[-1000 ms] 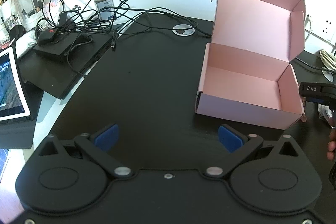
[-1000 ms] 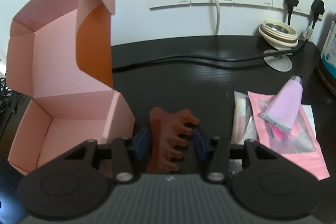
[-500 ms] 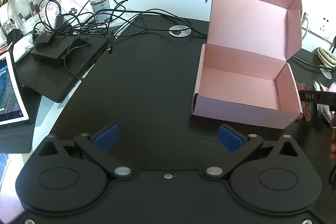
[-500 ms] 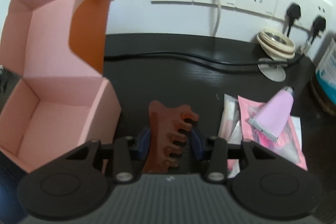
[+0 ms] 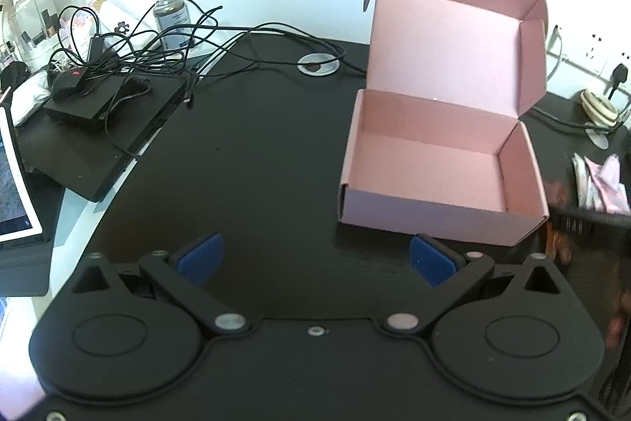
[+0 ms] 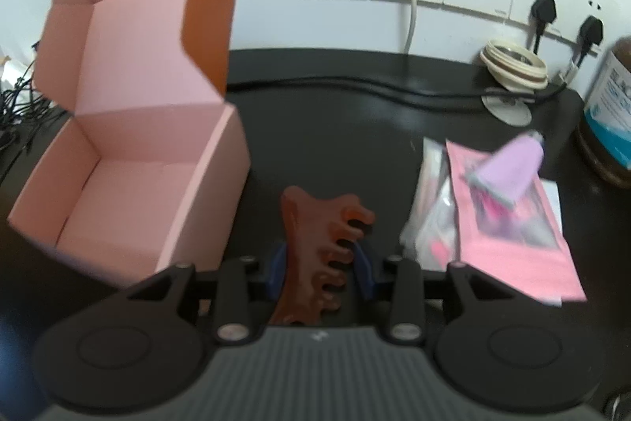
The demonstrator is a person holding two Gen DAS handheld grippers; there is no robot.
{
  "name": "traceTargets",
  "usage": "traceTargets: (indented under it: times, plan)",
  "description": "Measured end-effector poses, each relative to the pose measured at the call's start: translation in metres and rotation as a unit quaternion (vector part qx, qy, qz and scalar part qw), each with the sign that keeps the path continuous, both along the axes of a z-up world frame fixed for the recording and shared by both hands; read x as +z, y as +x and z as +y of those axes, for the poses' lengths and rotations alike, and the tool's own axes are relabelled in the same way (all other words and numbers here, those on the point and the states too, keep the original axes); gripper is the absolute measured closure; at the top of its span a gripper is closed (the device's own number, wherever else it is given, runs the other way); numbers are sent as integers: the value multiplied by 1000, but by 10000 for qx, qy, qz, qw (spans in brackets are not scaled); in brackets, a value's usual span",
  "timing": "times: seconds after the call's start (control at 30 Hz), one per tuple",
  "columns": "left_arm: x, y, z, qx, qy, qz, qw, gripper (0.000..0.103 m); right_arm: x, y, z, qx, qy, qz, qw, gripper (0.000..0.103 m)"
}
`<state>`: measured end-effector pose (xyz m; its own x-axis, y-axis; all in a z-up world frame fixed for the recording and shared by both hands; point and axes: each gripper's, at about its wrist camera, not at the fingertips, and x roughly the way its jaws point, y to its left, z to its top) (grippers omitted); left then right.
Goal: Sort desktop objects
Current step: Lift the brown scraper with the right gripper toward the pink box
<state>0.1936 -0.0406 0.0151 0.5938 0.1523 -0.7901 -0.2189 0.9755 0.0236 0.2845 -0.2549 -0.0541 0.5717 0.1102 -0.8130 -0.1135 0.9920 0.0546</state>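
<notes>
Right wrist view shows the right gripper (image 6: 320,265) clamped on a brown comb (image 6: 319,251), a glossy, translucent piece with thick rounded teeth pointing toward 3 o'clock, its flat spine against the 9 o'clock pad. The comb looks held just above the black tabletop (image 6: 335,129), though I cannot tell whether it has fully cleared the surface. At 10 o'clock stands the pink box (image 6: 130,160), matte cardboard with crisp folds, its lid upright and its tray bare. At 2 o'clock lies a pile of glossy pink packets (image 6: 516,231) with a lilac tube (image 6: 508,170) resting on top. The step in hand appears to be carrying the comb to the box; the next move calls for lifting over the near wall, swinging toward 10 o'clock and letting go above the tray. The slick surface may slip in the pads. In the left wrist view the left gripper (image 5: 315,257) hovers with blue pads spread wide and nothing between them, the box at 1 o'clock and tangled cables (image 5: 157,42) at 10 o'clock.
</notes>
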Motion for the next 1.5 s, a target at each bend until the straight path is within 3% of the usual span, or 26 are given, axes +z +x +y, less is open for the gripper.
traceTargets:
  times: [0.27, 0.5, 0.63, 0.7, 0.77, 1.2, 1.5]
  plan:
    - [1, 0, -1, -137, -198, -67, 9997, 0, 4, -44, -9, 347, 20, 121, 9993, 67]
    - [-1, 1, -6, -298, -194, -39, 9994, 0, 6, -44, -10, 321, 25, 187, 9993, 66]
    - [0, 2, -3, -288, -205, -48, 9994, 0, 5, -41, -4, 399, -37, 258, 9989, 52]
    - [0, 1, 0, -261, -209, -54, 9994, 0, 4, -43, 0, 453, -195, 203, 9986, 55]
    - [0, 1, 2, -232, -228, -50, 9995, 0, 5, -44, 0, 441, -222, 158, 9987, 67]
    - [-2, 1, 5, -256, -258, 7, 9993, 0, 14, -62, -2, 407, 15, -9, 9992, 68]
    - [0, 0, 3, -395, -290, -14, 9988, 0, 52, -66, 1, 526, -193, -641, 9964, 68]
